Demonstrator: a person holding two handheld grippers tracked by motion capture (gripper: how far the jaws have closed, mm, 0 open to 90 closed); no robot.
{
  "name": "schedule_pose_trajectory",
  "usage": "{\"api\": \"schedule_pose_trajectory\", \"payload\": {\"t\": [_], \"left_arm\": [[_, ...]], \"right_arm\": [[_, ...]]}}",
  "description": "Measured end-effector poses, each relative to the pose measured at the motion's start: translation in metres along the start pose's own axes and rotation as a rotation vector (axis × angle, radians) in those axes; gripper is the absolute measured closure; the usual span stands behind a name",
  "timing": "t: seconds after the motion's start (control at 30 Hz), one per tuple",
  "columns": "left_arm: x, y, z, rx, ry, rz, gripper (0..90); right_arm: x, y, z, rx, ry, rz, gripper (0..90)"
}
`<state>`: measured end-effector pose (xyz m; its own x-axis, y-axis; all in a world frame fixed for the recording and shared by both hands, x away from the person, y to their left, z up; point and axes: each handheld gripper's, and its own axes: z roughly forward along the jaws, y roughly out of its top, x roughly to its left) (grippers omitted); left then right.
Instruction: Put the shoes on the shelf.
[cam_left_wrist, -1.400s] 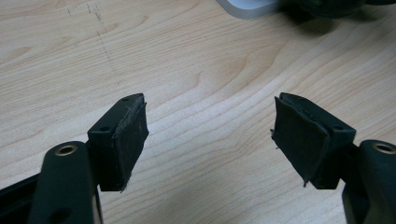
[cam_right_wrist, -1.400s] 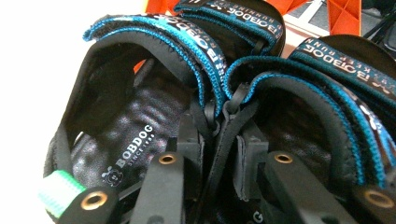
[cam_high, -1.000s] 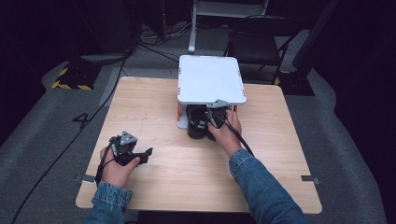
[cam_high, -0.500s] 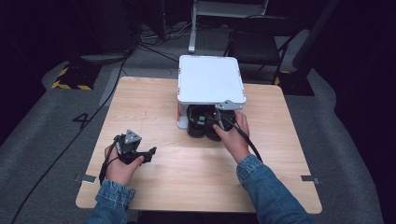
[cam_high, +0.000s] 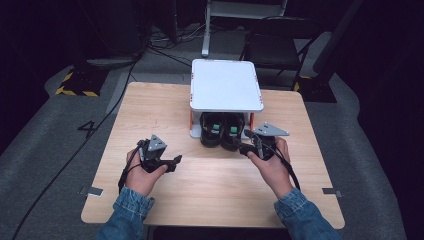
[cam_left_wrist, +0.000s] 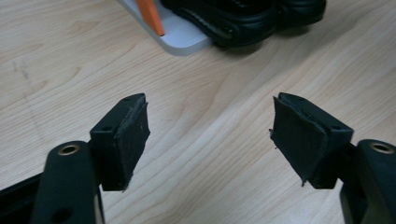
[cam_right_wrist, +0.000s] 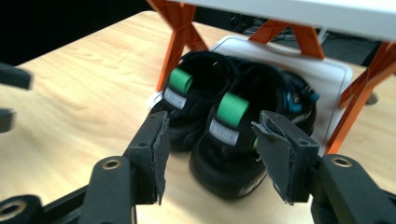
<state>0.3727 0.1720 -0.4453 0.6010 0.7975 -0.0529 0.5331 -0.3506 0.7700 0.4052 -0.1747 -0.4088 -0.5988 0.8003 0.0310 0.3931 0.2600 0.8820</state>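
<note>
A white 4 (cam_high: 86, 126) is marked on the grey floor left of the table. The white labels (cam_right_wrist: 226, 132) on the black shoes carry print too blurred to read.

A rack (cam_high: 226, 85) stands at the surface's (cam_high: 150, 115) 12 o'clock; shoes (cam_high: 222, 134) sit under it. The left claw (cam_high: 172, 162) lies at 8 o'clock, the right claw (cam_high: 245, 148) at 4, beside the shoes.

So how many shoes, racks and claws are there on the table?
Black shoes: 2
White rack with orange legs: 1
Claws: 2, left claw and right claw
Total: 5
</note>
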Motion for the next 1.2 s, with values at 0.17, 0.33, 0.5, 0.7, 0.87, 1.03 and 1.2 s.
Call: {"api": "schedule_pose_trajectory", "payload": {"t": [0.17, 0.33, 0.5, 0.7, 0.87, 1.03, 1.2], "left_arm": [[-0.006, 0.005, 0.002, -0.001, -0.015, 0.026, 29.5], [-0.011, 0.005, 0.006, 0.01, -0.03, 0.032, 29.9], [-0.016, 0.004, 0.011, 0.005, -0.05, 0.028, 33.2], [-0.027, 0.007, 0.031, 0.003, -0.088, 0.063, 51.2], [-0.035, 0.014, 0.052, -0.023, -0.135, 0.038, 63.8], [-0.038, 0.019, 0.076, -0.009, -0.156, 0.051, 75.8], [-0.039, 0.026, 0.097, -0.008, -0.172, 0.029, 83.1]], "right_arm": [[0.001, -0.01, -0.012, 0.005, 0.016, 0.008, 45.9], [0.001, -0.023, -0.017, 0.031, 0.03, 0.011, 47.3], [0.003, -0.035, -0.015, 0.062, 0.032, 0.015, 52.6], [0.002, -0.049, -0.002, 0.105, 0.03, 0.029, 63.8], [0.001, -0.057, 0.013, 0.113, 0.028, 0.057, 67.1], [-0.002, -0.061, 0.027, 0.125, 0.027, 0.089, 73.6], [-0.004, -0.066, 0.04, 0.13, 0.043, 0.137, 77.3]]}}
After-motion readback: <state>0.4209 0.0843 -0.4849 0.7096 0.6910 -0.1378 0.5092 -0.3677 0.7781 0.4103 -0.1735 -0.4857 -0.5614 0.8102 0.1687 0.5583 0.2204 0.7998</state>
